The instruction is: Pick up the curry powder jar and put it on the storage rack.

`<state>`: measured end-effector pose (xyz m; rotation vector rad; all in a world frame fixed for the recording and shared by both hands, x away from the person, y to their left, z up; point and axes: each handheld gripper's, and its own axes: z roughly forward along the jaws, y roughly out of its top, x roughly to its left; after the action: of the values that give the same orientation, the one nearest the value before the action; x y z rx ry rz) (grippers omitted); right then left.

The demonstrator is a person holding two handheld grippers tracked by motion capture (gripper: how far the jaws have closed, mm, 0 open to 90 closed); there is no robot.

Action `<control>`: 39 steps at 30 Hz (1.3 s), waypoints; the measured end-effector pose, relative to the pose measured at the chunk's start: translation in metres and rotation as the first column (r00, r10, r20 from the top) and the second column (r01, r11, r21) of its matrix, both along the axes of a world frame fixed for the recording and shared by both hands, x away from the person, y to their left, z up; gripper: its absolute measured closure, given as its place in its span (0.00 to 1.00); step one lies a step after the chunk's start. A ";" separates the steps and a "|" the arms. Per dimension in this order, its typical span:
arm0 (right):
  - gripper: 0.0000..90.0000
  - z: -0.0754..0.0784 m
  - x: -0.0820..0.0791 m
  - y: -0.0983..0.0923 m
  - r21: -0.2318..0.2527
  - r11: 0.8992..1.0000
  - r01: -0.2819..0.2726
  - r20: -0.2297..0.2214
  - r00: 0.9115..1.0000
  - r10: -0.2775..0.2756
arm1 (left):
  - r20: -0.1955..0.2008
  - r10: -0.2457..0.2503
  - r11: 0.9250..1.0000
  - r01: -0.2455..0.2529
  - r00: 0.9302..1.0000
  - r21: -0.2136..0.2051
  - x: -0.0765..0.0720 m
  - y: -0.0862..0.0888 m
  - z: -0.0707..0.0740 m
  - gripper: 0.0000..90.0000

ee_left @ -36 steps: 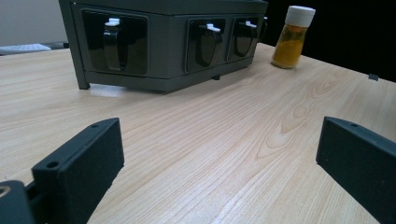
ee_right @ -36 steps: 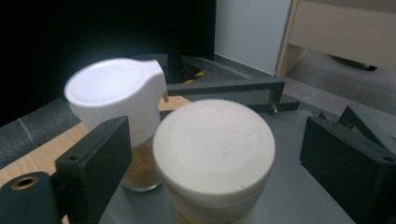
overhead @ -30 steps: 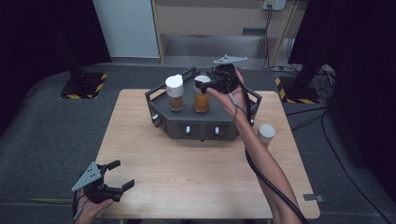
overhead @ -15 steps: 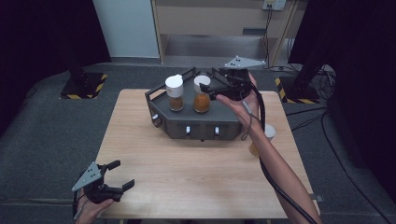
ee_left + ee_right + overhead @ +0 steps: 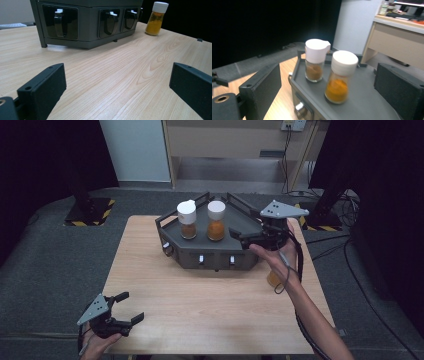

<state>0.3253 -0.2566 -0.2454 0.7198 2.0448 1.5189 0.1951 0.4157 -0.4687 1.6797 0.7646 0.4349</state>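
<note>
A dark grey rack (image 5: 210, 257) stands at the back middle of the wooden table (image 5: 200, 310). On its deck are a brown spice jar (image 5: 188, 220) with a white flip cap and an orange spice jar (image 5: 216, 221) with a round white cap. My right gripper (image 5: 239, 239) hovers at the rack's right end, open and holding nothing, jaws pointing left at the jars. In the right gripper view the brown jar (image 5: 315, 62) and the orange jar (image 5: 342, 76) stand apart from the jaws. My left gripper (image 5: 131, 307) is open over the table's near left corner.
A third orange jar (image 5: 155, 18) with a white cap stands on the table right of the rack; in the high view this jar (image 5: 274, 279) is partly hidden under the right wrist. The rack's front (image 5: 87, 25) carries several white-tipped switches. Bare wood lies in front of the rack.
My right gripper has drawn back from beside the orange jar on the rack, moving right and toward the person. Both jars stay upright. The left gripper has not moved.
</note>
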 end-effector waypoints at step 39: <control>0.06 -0.099 -0.122 -0.079 -0.002 0.986 0.164 -0.045 0.985 -0.164 | -0.001 0.009 1.000 -0.009 1.000 0.002 -0.001 0.000 0.000 0.00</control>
<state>0.2036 -0.3356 -0.3441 0.9072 1.9632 1.4232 0.1939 0.4159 -0.4683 1.6788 0.7730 0.4411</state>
